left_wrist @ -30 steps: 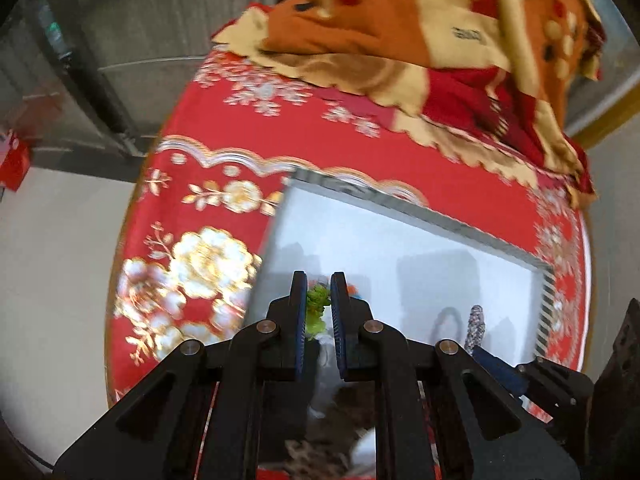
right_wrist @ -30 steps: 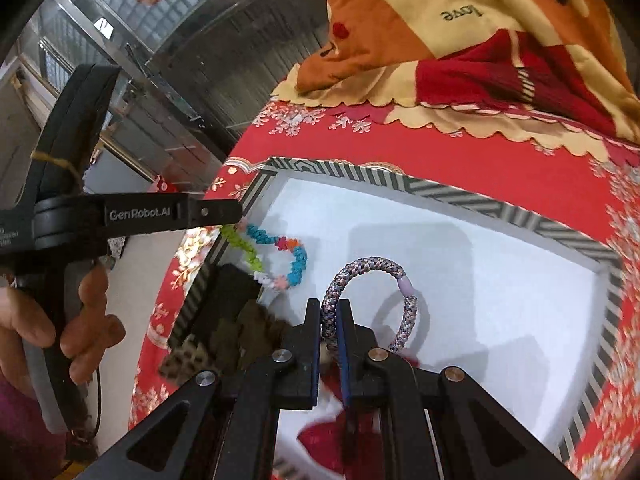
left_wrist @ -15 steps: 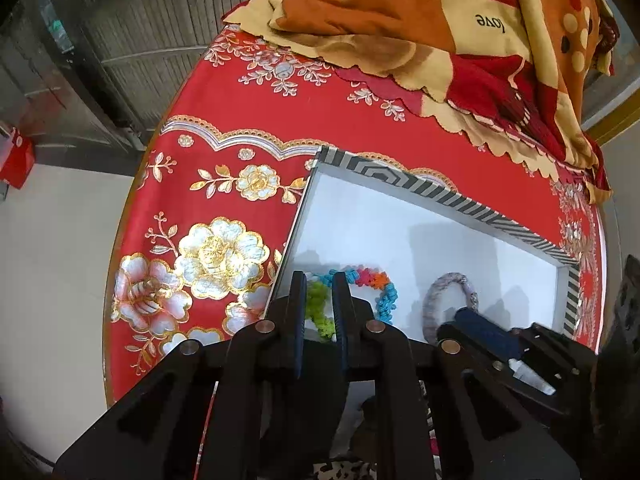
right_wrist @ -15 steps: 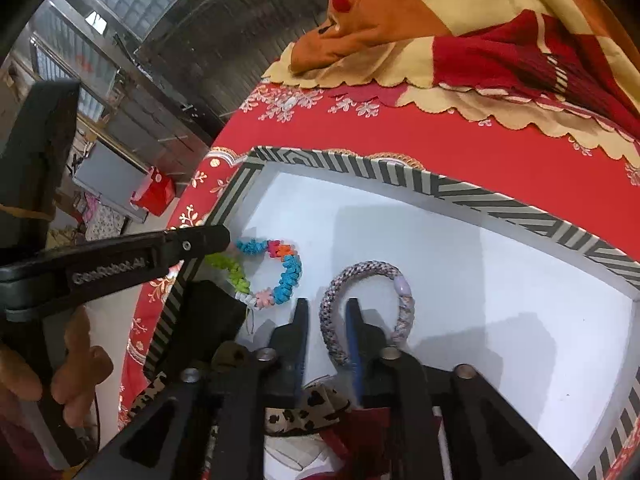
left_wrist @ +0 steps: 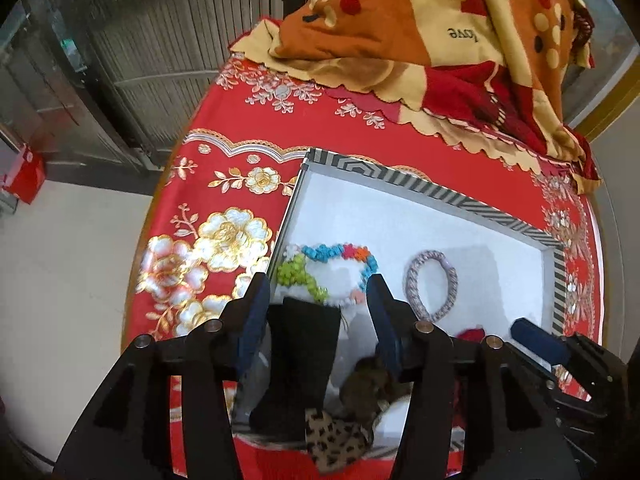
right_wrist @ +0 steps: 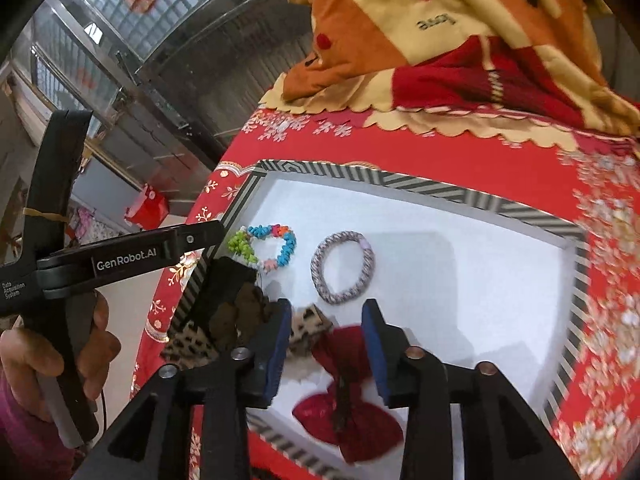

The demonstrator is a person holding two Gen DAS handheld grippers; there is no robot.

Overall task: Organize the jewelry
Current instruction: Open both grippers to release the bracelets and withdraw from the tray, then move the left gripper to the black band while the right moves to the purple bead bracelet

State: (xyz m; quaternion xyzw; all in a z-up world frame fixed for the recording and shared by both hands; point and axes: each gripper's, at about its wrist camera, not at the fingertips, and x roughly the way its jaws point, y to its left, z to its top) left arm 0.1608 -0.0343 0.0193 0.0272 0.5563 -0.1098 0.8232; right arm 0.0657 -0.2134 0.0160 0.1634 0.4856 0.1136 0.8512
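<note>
A white tray with a striped rim (left_wrist: 448, 195) (right_wrist: 404, 180) lies on the red tablecloth. In it lie a colourful beaded bracelet (left_wrist: 360, 254) (right_wrist: 289, 246) and a grey braided hair tie (left_wrist: 416, 294) (right_wrist: 362, 280), side by side. My left gripper (left_wrist: 318, 296) is open and empty above the tray's near left corner, over a black bow (left_wrist: 298, 360). My right gripper (right_wrist: 325, 316) is open and empty just short of the hair tie, above a red bow (right_wrist: 348, 412). The left gripper also shows in the right wrist view (right_wrist: 208, 234).
A leopard-print bow (left_wrist: 336, 440) (right_wrist: 304, 330) and a dark brown bow (right_wrist: 246, 312) lie at the tray's near side. A folded orange and red blanket (left_wrist: 440, 40) (right_wrist: 460, 52) lies on the table's far side. The table edge drops off at left.
Both grippers have opened and drawn back. The left let go of the beaded bracelet, the right let go of the hair tie; both now lie on the tray.
</note>
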